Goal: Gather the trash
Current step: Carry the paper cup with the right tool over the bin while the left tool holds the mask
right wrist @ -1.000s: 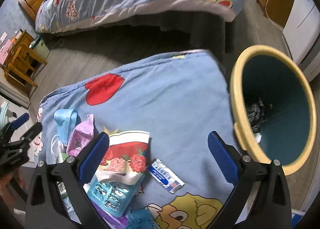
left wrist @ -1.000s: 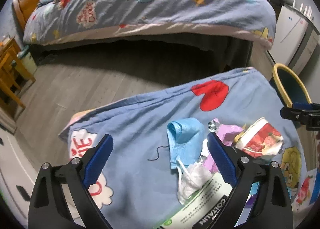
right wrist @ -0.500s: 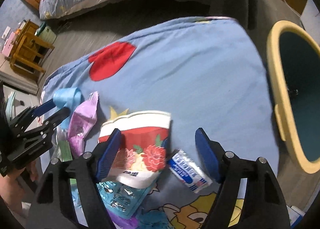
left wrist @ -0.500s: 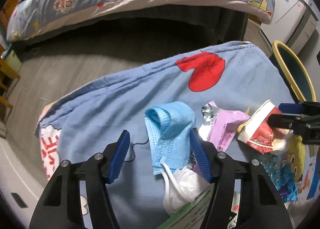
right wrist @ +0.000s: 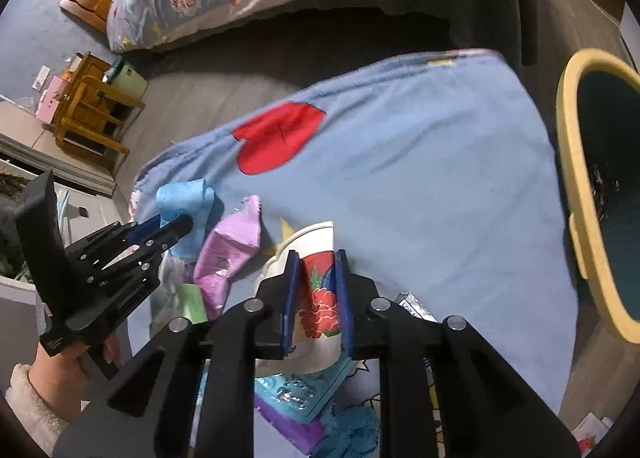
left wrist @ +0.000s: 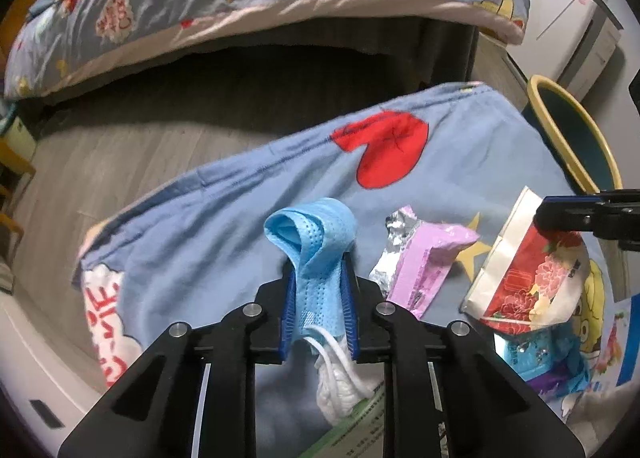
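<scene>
Both tools pinching soft, light litter on the blue cartoon sheet.

The left tool (left wrist: 318, 300) has clamped down on the blue face mask (left wrist: 316, 242), which bunches and folds upward between the pads: it is limp and nearly weightless, so a grip across the doubled fabric looks safer than one on its loose ear loop. The right tool (right wrist: 316, 298) is closing its jaws on the red-flowered paper cup (right wrist: 318, 298), already squashed flat between them; thin and crushable, it is best held across the flattened wall. Both lie toward the near edge of the sheet (right wrist: 420, 161), among the purple wrapper (right wrist: 232, 250). The yellow-rimmed bin (right wrist: 568, 161) stands off the sheet's right edge.
</scene>
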